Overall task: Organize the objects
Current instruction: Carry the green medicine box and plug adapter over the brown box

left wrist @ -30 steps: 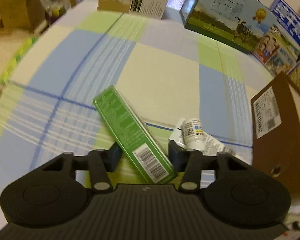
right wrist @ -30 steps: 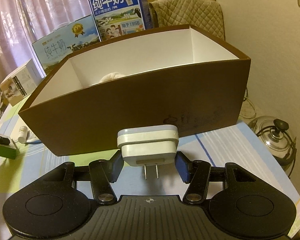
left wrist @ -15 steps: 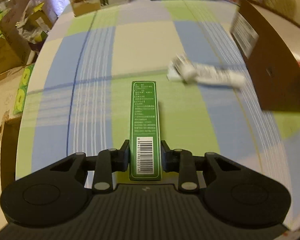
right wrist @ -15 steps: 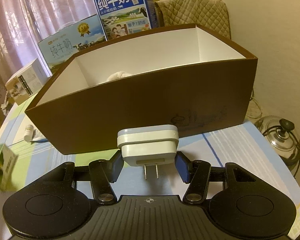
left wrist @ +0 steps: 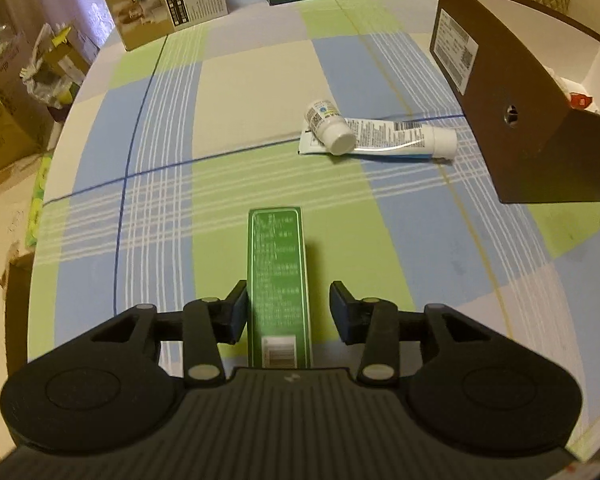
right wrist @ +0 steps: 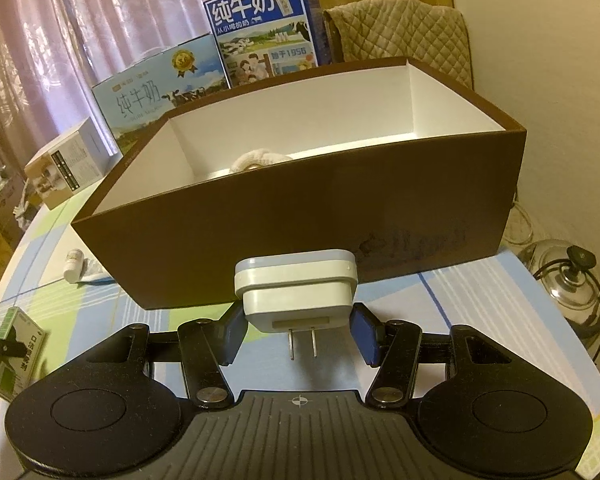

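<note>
- Left tongs [left wrist: 287, 306] point flat along the worktop [left wrist: 260, 92], level with the checked cloth. The green carton [left wrist: 278, 280] lies lengthwise between the fingers; the left pad sits right at its edge and there's a visible gap on the right side, so they're spread wider than the carton and not clamping it.
- The carton has white print down its top face and a barcode at the near end, too blurry to read here. From the right wrist camera it shows at the lower left with green-and-white characters I can't make out.
- Right tongs [right wrist: 298, 334] are held level just in front of the brown box [right wrist: 300, 216], narrowed onto a white plug adapter [right wrist: 296, 292], whose two metal prongs point back at the camera.
- The brown box is open-topped and white inside, with something pale and knitted-looking poking above the near wall. There's a white shipping label with barcodes on its end wall and a faint dark drawing on its long side.
- A small white bottle [left wrist: 329, 126] rests on the flat end of a white toothpaste tube [left wrist: 392, 140], both lying near the box's end wall.
- Behind the box: a blue milk carton [right wrist: 266, 24] reading "纯牛奶" and "1956", plus a paler one also reading "纯牛奶".
</note>
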The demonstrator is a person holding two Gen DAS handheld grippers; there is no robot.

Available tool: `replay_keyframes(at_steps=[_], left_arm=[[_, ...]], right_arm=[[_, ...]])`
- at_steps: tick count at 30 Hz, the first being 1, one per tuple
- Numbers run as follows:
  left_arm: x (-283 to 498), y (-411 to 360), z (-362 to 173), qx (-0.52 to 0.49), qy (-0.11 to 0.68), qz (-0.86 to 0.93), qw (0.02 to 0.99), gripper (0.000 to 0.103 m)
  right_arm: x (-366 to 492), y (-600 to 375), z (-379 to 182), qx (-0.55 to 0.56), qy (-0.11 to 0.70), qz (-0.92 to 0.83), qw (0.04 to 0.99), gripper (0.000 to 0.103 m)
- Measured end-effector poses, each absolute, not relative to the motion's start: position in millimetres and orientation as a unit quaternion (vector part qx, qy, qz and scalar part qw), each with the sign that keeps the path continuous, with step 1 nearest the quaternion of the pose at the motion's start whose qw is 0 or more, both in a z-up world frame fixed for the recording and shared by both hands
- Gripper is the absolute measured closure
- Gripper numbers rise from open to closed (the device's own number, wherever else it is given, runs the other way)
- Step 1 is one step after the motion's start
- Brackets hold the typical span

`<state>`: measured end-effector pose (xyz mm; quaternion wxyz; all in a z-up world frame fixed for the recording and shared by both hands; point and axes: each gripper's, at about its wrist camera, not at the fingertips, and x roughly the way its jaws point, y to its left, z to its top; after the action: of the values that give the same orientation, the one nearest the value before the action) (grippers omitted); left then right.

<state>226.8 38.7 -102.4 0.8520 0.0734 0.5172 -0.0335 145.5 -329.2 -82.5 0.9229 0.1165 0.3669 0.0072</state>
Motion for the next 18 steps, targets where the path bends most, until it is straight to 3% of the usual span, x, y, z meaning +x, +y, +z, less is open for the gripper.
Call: replay_keyframes(at_steps=[2,18], left_arm=[[227.2,38.5,-103.5,0.072,0.518,-0.033,0.852,0.077],[197.7,16.0,-45.4,0.065,0.469,-0.074,0.878,0.078]], right_arm=[[144.9,-329.4,-81.2,0.116,0.365,0.007,0.924,0.05],[132.1,-329.1,-49.4,0.113,0.336,0.028,0.935,0.05]])
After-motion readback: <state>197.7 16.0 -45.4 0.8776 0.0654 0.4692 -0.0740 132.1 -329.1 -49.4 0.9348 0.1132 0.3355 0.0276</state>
